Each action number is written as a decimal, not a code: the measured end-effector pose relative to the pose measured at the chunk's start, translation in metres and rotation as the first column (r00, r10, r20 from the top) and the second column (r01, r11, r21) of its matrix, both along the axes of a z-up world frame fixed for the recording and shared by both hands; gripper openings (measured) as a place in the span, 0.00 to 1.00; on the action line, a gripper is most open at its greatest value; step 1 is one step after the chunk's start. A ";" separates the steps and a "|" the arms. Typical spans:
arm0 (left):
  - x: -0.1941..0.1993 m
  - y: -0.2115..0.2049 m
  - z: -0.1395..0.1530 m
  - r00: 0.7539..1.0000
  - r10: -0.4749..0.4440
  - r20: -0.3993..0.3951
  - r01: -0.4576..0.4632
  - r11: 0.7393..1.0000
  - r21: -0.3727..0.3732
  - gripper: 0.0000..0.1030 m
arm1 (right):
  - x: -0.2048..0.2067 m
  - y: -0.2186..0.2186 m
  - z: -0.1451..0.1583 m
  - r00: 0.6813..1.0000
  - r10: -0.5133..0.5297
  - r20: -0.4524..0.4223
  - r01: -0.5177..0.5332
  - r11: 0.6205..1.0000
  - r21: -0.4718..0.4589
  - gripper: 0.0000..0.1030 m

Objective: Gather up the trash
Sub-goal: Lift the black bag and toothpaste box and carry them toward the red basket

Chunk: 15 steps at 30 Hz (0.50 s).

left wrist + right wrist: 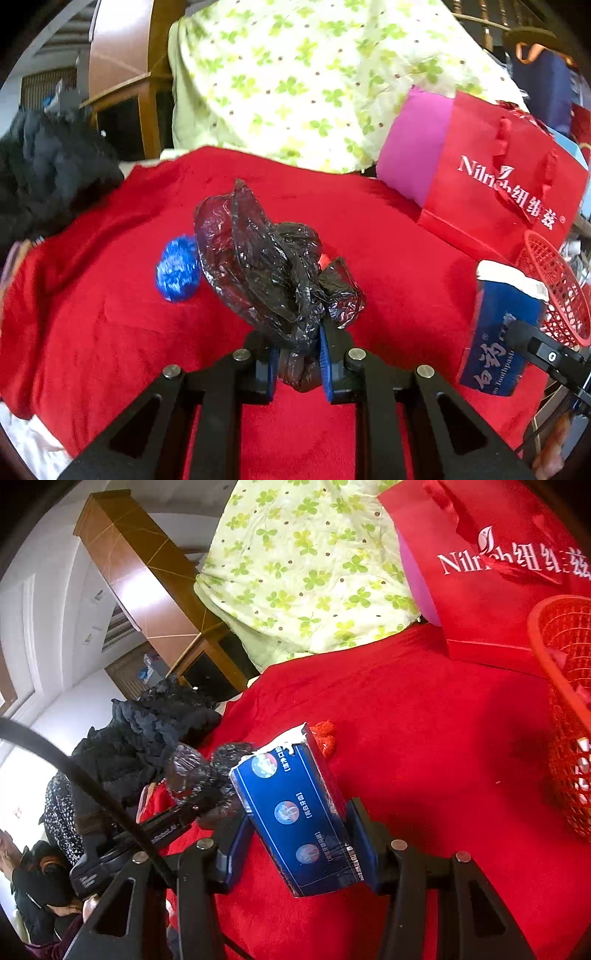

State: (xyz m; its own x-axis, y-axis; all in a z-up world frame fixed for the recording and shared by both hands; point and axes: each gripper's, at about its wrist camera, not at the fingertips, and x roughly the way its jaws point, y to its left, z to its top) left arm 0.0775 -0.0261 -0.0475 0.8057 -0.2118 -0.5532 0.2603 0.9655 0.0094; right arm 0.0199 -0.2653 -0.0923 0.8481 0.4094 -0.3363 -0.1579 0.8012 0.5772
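- One crumpled black plastic bag (273,273);
- One blue toothpaste box (303,812);
- One blue foil ball (178,268);
- One red crumpled wrapper (325,736);
- One red mesh basket (569,709);
- One red paper gift bag (491,184);
- Two grippers: left gripper (298,365); right gripper (299,853)

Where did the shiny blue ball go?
In the left wrist view the blue ball lies on the red blanket, left of centre, just beside the black bag that the left gripper holds.
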 end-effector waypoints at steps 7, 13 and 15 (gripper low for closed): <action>-0.021 -0.014 0.020 0.997 -0.006 0.073 0.003 0.999 0.035 0.19 | -0.022 -0.006 0.013 0.999 -0.009 0.044 0.008 1.000 0.015 0.51; -0.041 -0.022 0.032 0.992 -0.019 0.123 0.012 0.998 0.055 0.19 | -0.036 -0.010 0.021 0.997 -0.015 0.073 0.013 1.000 0.027 0.51; -0.047 -0.025 0.034 0.991 -0.025 0.135 0.017 0.998 0.062 0.19 | -0.043 -0.011 0.024 0.996 -0.022 0.089 0.019 0.999 0.029 0.51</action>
State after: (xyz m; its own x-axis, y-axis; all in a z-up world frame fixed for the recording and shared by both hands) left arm 0.0306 -0.0512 -0.0134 0.8698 -0.1994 -0.4514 0.2732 0.9563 0.1040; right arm -0.0226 -0.2767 -0.0679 0.8824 0.3998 -0.2479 -0.1932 0.7885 0.5839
